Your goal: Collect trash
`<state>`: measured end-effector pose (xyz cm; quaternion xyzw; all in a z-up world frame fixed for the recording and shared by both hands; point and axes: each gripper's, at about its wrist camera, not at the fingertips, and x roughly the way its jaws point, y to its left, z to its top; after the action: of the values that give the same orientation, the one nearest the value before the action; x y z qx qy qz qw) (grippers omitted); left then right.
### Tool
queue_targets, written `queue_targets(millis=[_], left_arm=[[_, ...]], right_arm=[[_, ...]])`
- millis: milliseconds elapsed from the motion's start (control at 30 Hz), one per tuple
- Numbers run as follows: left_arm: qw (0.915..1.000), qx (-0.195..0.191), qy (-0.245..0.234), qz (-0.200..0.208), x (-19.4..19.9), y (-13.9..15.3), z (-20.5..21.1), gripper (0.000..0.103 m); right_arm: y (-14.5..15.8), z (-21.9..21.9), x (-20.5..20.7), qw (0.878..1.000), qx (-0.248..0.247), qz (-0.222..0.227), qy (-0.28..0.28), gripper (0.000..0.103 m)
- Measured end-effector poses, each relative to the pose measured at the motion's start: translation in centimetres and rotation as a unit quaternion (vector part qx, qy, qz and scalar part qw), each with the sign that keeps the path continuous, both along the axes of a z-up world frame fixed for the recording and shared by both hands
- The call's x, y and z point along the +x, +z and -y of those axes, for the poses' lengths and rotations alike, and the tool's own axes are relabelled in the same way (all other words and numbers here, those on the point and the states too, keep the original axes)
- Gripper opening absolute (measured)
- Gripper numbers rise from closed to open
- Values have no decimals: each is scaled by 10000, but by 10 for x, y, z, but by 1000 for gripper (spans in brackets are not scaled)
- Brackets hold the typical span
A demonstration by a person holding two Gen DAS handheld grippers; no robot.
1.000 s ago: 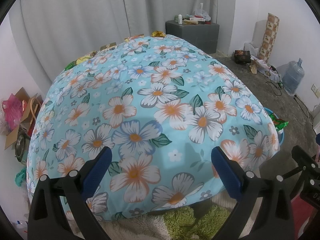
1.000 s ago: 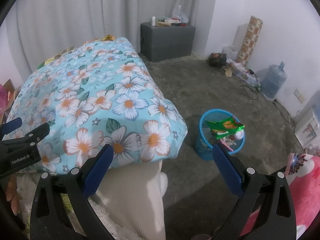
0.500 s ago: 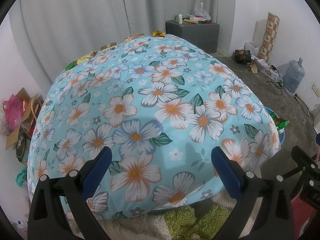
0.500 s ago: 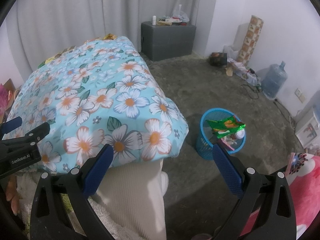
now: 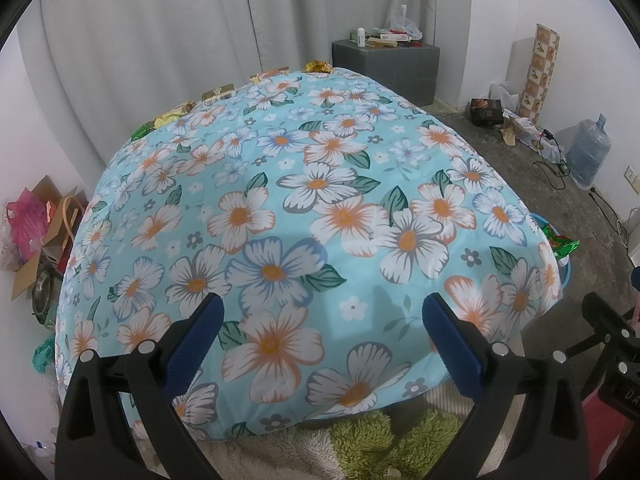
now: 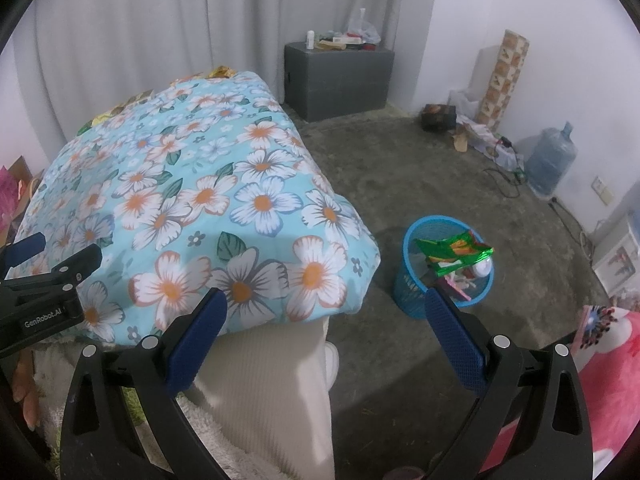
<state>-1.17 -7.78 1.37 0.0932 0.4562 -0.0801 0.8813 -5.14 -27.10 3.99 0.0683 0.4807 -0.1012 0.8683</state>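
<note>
Blue-padded left hand-held gripper [image 5: 322, 334] nearest, spread wide and grasping nothing, hovering over the near edge of the floral cloth [image 5: 304, 208]. Right hand-held gripper [image 6: 324, 320] likewise spread wide and empty, poised above a cream trouser leg [image 6: 272, 384] with a white shoe just past it. Fuzzy green and cream fabric [image 5: 376, 436] below the cloth's near hem. Floral cloth draped over a bench, bare across its middle. To the right on the concrete floor [image 6: 400, 168], just beside the cloth's corner: blue mesh bin [image 6: 408, 284] holding a green foil wrapper [image 6: 452, 252] and other trash. Along the cloth's far-left edge, well apart from both grippers: several crumpled wrappers [image 5: 176, 114], gold and green. Farther back, grey box [image 6: 338, 74] with small clutter on top, water jug [image 6: 550, 166] by the right wall, grey curtain [image 5: 160, 40] behind.
</note>
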Motion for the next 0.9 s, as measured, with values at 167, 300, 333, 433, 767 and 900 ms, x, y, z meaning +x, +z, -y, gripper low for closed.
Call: queue_targets(millis=[167, 300, 333, 433, 767, 900], left_arm=[[10000, 0, 0, 0, 0, 0, 0, 97], [10000, -1, 0, 4, 1, 0, -1, 97], [10000, -1, 1, 3, 0, 0, 0, 97], [10000, 3, -7, 0, 0, 0, 0, 97], [10000, 4, -11, -1, 1, 0, 0, 97], [10000, 8, -12, 0, 2, 0, -1, 97]], right_arm=[[-1, -1, 0, 10000, 22, -5, 23, 95], [-1, -1, 0, 10000, 30, -4, 38, 95], [-1, -1, 0, 10000, 32, -4, 38, 95], [-1, -2, 0, 10000, 32, -1, 47, 95], [0, -1, 0, 10000, 41, 0, 60, 95], [0, -2, 0, 10000, 53, -3, 72, 95]])
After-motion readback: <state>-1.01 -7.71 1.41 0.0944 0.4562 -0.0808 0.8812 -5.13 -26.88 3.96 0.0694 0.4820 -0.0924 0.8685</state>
